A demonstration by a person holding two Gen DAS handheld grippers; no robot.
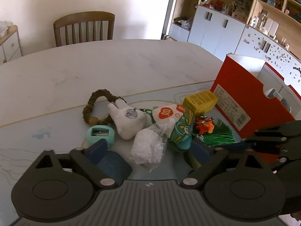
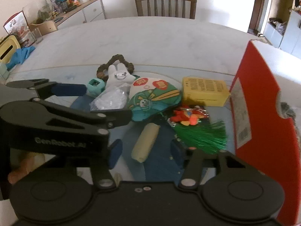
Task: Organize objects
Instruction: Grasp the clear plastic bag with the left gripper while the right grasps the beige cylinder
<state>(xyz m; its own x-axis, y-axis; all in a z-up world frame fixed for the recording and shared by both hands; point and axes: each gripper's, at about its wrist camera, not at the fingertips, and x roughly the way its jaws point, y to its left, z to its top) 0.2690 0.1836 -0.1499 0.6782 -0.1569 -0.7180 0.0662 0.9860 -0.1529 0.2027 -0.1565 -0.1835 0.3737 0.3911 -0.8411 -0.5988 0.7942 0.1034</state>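
A heap of small things lies on a pale mat (image 1: 28, 131). My left gripper (image 1: 149, 150) is open, its pads to either side of a clear bag of white bits (image 1: 150, 146) without touching it. Around the bag are a white plush (image 1: 128, 120), a teal sharpener (image 1: 99, 133), a brown braided ring (image 1: 94, 109), a green cartoon pouch (image 1: 182, 130) and a yellow box (image 1: 200, 101). My right gripper (image 2: 145, 151) is open around a cream roll (image 2: 145, 143), with gaps on both sides. An orange charm (image 2: 188, 117) with a green tassel (image 2: 203, 137) lies to the right of the roll.
A tall red box (image 2: 263, 94) stands open at the right, close to my right gripper. The white marble table (image 1: 112, 66) stretches back to a wooden chair (image 1: 84, 28). A yellow tissue box (image 2: 7, 47) and blue cloth (image 2: 20, 54) sit at the far left edge.
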